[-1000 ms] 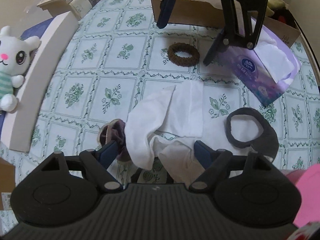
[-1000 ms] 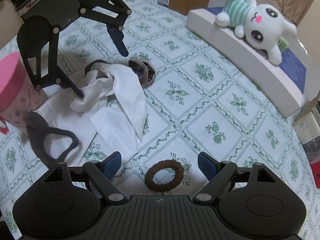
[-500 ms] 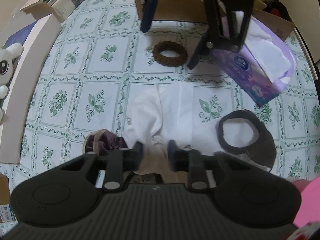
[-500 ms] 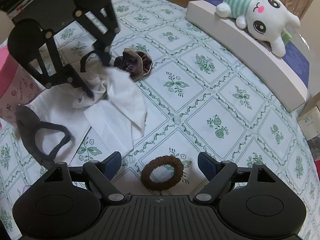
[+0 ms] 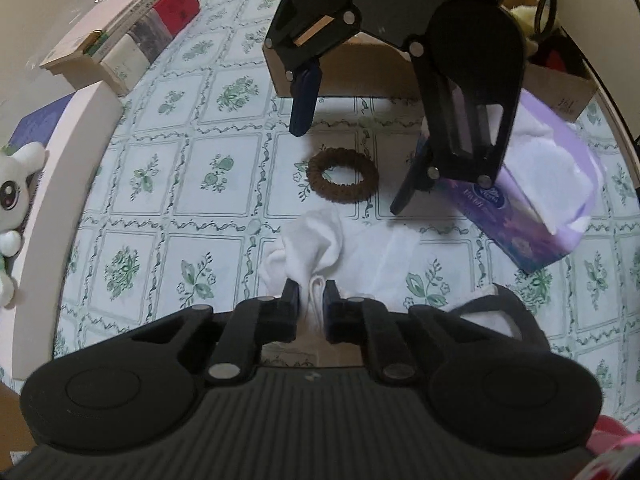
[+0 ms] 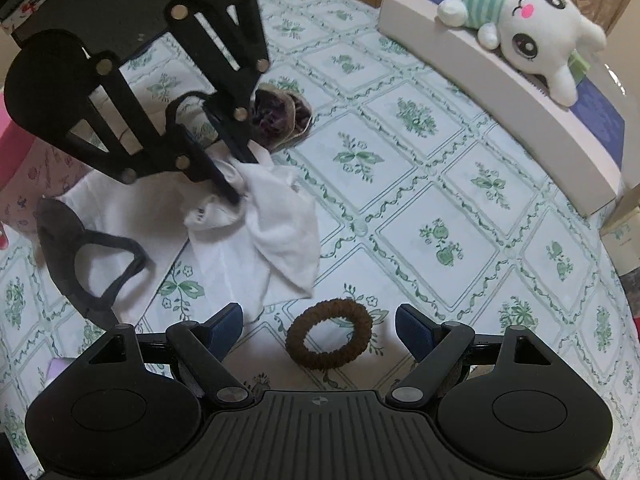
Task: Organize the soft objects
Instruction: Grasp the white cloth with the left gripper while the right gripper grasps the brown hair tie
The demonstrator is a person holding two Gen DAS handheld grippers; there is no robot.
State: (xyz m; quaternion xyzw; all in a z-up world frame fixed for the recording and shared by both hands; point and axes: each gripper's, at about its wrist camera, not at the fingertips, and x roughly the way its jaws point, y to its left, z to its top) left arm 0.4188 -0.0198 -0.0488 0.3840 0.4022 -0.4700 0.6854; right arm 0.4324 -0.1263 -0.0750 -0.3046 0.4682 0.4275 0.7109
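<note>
Left wrist view: my left claw (image 5: 311, 294) pinches the white cloth (image 5: 320, 248) on the worktop (image 5: 216, 176). My right claw (image 6: 318, 326) is wide open — holding nothing — with the brown hair ring (image 6: 329, 334) lying flat just ahead between its fingers.

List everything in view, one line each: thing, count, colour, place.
white cloth: 1, white, mid-table, pinched by left gripper
brown scrunchie: 1, brown, between right gripper's fingers, on the table
purple scrunchie: 1, dark purple, beyond cloth
grey headband: 1, dark grey, partly on cloth
tissue pack: 1, lilac, beside cardboard box
plush rabbit: 1, white, on ledge
left gripper: 1, black, shut
right gripper: 1, black, open
</note>
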